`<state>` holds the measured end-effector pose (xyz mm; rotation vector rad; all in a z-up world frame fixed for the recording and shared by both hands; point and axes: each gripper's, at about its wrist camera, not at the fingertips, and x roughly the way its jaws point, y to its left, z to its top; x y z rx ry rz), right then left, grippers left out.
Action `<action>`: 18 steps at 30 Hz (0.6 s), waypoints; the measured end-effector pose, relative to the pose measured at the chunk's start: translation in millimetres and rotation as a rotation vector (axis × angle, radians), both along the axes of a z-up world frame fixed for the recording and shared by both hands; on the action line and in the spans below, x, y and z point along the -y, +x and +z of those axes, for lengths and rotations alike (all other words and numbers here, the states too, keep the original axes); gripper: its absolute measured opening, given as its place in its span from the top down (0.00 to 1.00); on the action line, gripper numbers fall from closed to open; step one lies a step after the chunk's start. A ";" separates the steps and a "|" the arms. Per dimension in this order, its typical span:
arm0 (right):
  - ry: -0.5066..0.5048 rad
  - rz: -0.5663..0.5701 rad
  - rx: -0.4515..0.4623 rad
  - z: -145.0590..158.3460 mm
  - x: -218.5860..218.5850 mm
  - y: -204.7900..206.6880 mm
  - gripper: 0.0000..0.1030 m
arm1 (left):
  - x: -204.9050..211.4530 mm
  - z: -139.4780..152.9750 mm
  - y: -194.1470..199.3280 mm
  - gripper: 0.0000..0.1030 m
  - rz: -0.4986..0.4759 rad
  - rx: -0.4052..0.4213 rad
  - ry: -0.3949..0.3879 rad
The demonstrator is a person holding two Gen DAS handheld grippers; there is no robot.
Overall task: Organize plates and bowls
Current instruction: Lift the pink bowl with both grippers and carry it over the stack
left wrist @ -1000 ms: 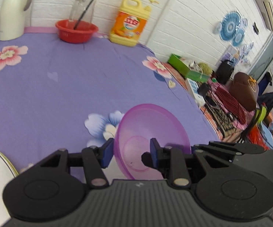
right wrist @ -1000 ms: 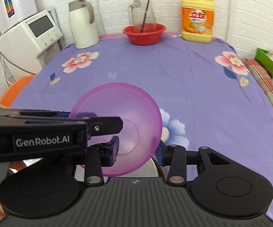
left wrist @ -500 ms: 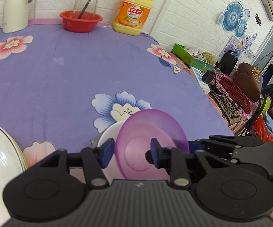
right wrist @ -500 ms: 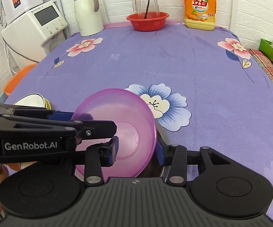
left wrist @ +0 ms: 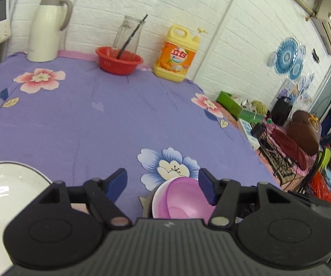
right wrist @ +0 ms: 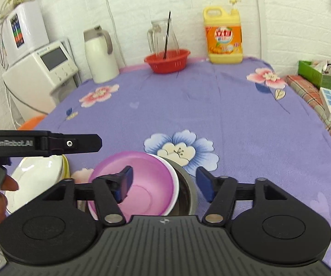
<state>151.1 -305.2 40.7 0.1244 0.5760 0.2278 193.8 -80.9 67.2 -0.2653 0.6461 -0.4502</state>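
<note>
With the purple bowl (right wrist: 140, 184) nested in a white bowl (right wrist: 174, 184) and seemingly a steel one (right wrist: 188, 193), both the right gripper (right wrist: 163, 181) and left gripper (left wrist: 163, 184) gape empty around it, so lift the 2 straight up without nudging the stack.

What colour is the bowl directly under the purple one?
White: its rim shows around the purple bowl, clearest in the right wrist view.

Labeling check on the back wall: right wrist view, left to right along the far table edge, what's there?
White kettle → glass jug standing in the red basket → yellow detergent bottle.
</note>
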 end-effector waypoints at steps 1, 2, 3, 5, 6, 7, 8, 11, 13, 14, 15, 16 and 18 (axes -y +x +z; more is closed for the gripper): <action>-0.003 -0.012 0.018 -0.5 -2.1 -4.1 0.00 | -1.4 -0.8 -2.8 0.39 0.019 0.005 -0.010; -0.008 -0.027 0.033 -1.2 -4.7 -8.4 0.00 | -2.1 -1.9 -5.7 0.36 0.038 0.011 -0.014; -0.010 -0.038 0.043 -1.7 -7.0 -11.4 0.00 | -1.4 -2.8 -10.4 0.34 0.061 0.023 -0.011; 0.001 -0.063 0.053 -4.7 -9.9 -18.8 0.00 | 0.4 -4.9 -16.8 0.32 0.100 0.045 0.018; 0.005 -0.080 0.058 -6.5 -11.4 -22.6 0.00 | 1.6 -6.2 -19.4 0.31 0.113 0.055 0.034; 0.005 -0.095 0.063 -8.4 -12.2 -25.6 0.00 | 2.3 -7.5 -21.4 0.31 0.125 0.062 0.046; 0.001 -0.106 0.064 -10.5 -13.4 -27.9 0.00 | 2.7 -8.7 -22.6 0.30 0.134 0.065 0.056; 0.000 -0.120 0.058 -15.5 -14.5 -29.6 0.00 | 3.8 -11.2 -23.5 0.29 0.153 0.065 0.088; 0.018 -0.132 0.042 -17.2 -13.5 -27.0 0.00 | 1.6 -12.2 -22.2 0.29 0.161 0.062 0.088; 0.028 -0.137 0.040 -17.6 -13.4 -27.1 0.00 | 1.2 -12.4 -21.3 0.29 0.163 0.063 0.088; 0.041 -0.142 0.043 -17.8 -11.9 -26.7 0.00 | 0.9 -13.0 -21.9 0.29 0.166 0.067 0.095; 0.054 -0.151 0.045 -18.1 -11.0 -27.5 0.00 | 1.3 -13.1 -22.6 0.29 0.171 0.072 0.104; 0.073 -0.169 0.045 -19.3 -9.1 -27.7 0.00 | 2.5 -13.0 -23.2 0.28 0.188 0.089 0.128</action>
